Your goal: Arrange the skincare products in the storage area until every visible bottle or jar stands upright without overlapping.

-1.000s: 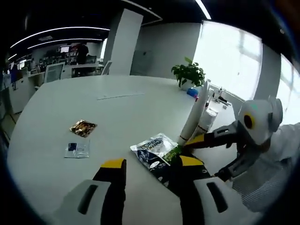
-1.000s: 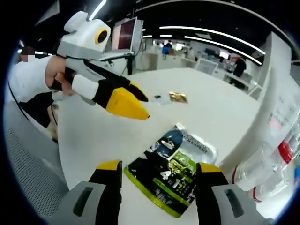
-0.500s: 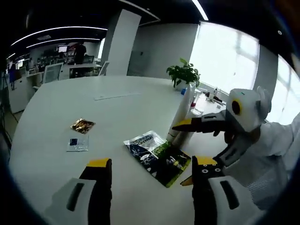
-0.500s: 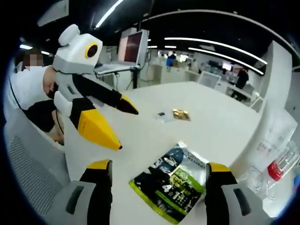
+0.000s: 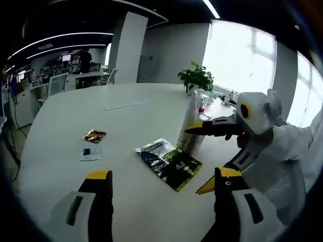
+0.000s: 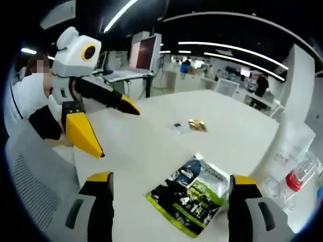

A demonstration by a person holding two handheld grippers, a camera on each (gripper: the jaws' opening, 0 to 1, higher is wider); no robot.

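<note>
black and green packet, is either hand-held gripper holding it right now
No, the black and green packet lies flat on the white table between open jaws.

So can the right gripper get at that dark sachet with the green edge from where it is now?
Probably yes. The right gripper is open, and the sachet lies flat on the white table straight ahead between its jaws, with nothing in between. The left gripper is off to the side.

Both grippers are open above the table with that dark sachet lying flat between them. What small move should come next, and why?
Probably lower the right gripper onto the dark green sachet. It lies flat beside the tall white tube and clear bottles, the right jaws wide and straddling it. The left gripper is open and empty.
</note>
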